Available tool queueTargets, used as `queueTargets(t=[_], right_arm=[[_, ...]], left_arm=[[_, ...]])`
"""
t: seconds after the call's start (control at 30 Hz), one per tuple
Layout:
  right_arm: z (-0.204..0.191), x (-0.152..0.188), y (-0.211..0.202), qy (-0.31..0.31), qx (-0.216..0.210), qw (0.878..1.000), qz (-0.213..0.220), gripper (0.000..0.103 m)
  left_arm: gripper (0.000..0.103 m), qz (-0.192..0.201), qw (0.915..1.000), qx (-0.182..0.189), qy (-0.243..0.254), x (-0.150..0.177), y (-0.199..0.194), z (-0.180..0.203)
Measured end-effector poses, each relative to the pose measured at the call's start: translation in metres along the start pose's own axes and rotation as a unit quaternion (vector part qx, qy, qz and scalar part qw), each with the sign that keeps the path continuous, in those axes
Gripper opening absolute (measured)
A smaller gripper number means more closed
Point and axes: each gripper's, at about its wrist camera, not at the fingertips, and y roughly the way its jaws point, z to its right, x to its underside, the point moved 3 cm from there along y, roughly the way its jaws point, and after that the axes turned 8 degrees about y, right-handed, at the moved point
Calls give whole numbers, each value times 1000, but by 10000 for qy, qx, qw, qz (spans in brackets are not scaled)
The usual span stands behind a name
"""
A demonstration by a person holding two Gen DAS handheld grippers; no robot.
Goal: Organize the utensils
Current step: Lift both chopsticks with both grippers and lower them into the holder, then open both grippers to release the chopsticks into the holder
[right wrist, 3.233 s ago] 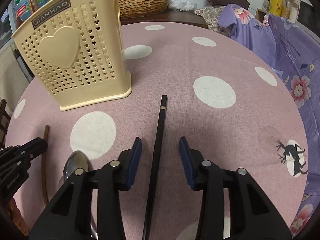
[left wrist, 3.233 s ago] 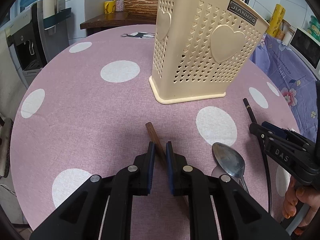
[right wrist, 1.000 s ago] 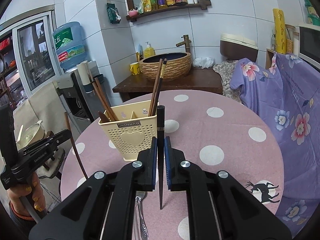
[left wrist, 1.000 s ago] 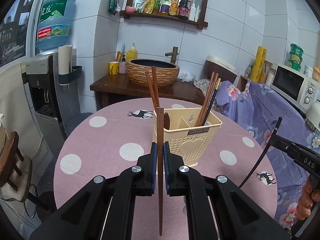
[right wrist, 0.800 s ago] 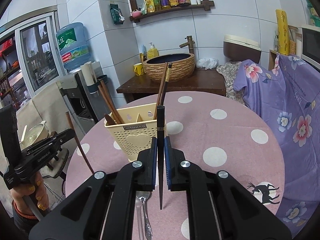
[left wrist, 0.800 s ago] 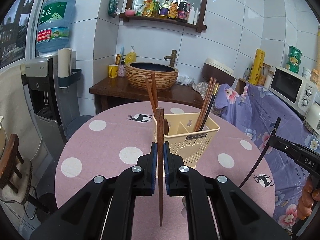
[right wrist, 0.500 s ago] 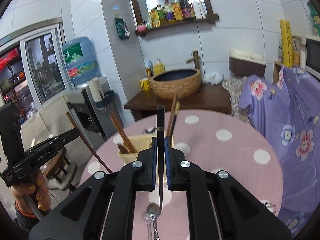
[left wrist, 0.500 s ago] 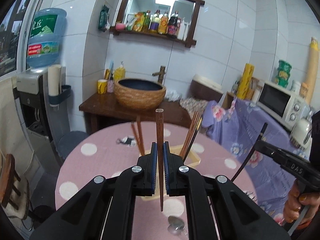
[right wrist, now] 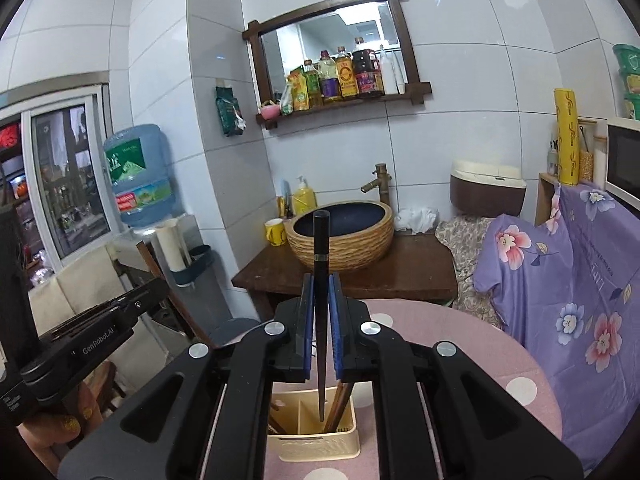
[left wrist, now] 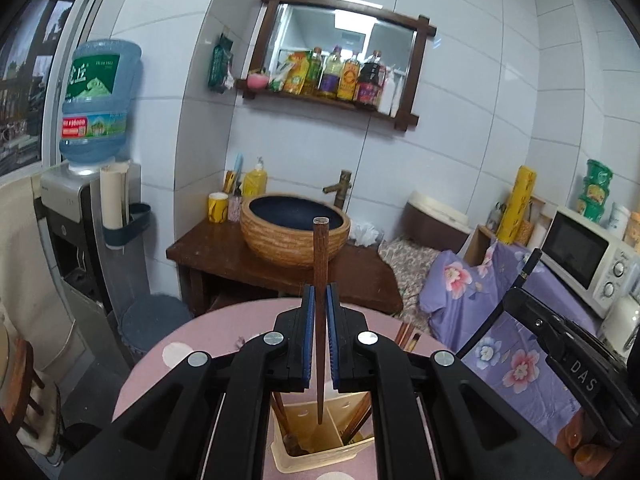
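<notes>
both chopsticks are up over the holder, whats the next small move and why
Probably lower both straight down. The left claw grips the brown chopstick upright, its tip over the holder; the right claw grips the black chopstick likewise, over a compartment. Neither tip seems inside yet.

Setting: a home kitchen and dining corner. The walls are white tile [right wrist: 460, 80]. A wood-framed mirror shelf [right wrist: 344, 98] carries sauce and oil bottles [right wrist: 340, 76]. Below it, a dark wooden counter [right wrist: 400, 268] holds a woven-sided basin [right wrist: 344, 236] with a brass tap [right wrist: 378, 180], a soap bottle [right wrist: 305, 198] and a yellow mug [right wrist: 274, 232]. A water dispenser [left wrist: 96, 208] with a blue jug [left wrist: 100, 100] stands at the left. A microwave [left wrist: 588, 260] sits at the right, above floral purple cloth [right wrist: 580, 280]. A round table [right wrist: 460, 340] has a pink polka-dot cover.
</notes>
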Motion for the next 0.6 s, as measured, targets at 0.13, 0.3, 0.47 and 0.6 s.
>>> queueTargets(t=[0.13, 0.3, 0.47, 0.6], right_arm=[[9, 31, 27, 41, 91, 9996, -269, 8], [15, 59, 47, 58, 109, 9984, -557, 8], [19, 77, 57, -5, 169, 9972, -725, 8], [24, 85, 61, 48, 194, 9964, -821, 8]], left_arm=[[7, -268, 9996, -54, 2, 26, 20, -3], [7, -588, 9983, 0, -14, 53, 38, -5], [7, -805, 9967, -21, -8, 75, 49, -7], [7, -968, 9953, -2, -9, 87, 57, -8]])
